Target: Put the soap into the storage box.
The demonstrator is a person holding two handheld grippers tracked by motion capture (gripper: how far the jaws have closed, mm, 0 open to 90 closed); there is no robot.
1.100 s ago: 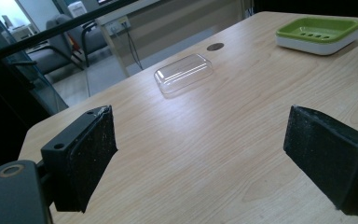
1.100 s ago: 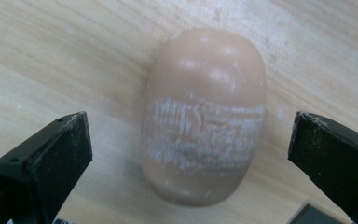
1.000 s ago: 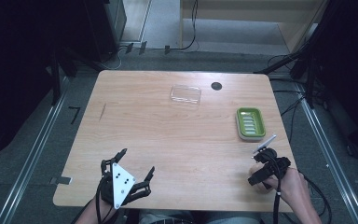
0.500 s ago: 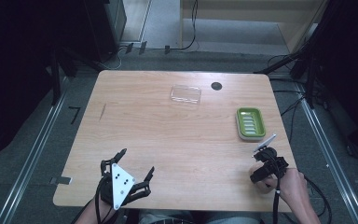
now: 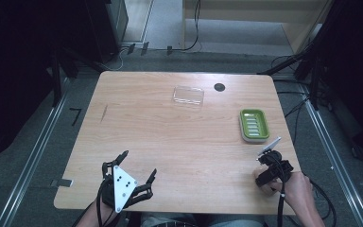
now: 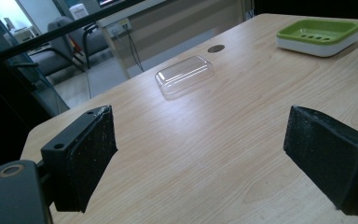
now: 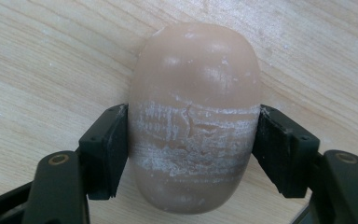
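A beige oval bar of soap (image 7: 195, 116) lies on the wooden table, and my right gripper (image 7: 193, 149) is shut on it, one jaw pressing each long side. From above, that right gripper (image 5: 263, 176) sits near the table's front right corner, pointing down. A green soap dish (image 5: 254, 124) on a white base stands just beyond it; the same soap dish (image 6: 318, 35) appears at the far right in the left gripper view. My left gripper (image 5: 134, 171) rests at the front left, open, with nothing between its pads (image 6: 91, 154).
A clear plastic lid (image 5: 188, 95) lies near the table's far edge, with a small black round hole (image 5: 220, 87) to its right. The clear lid (image 6: 184, 75) also sits ahead of my left gripper. Metal floor rails run along both sides of the table (image 5: 160, 137).
My right gripper has shifted slightly and tipped further down over the table. The left gripper has not moved.
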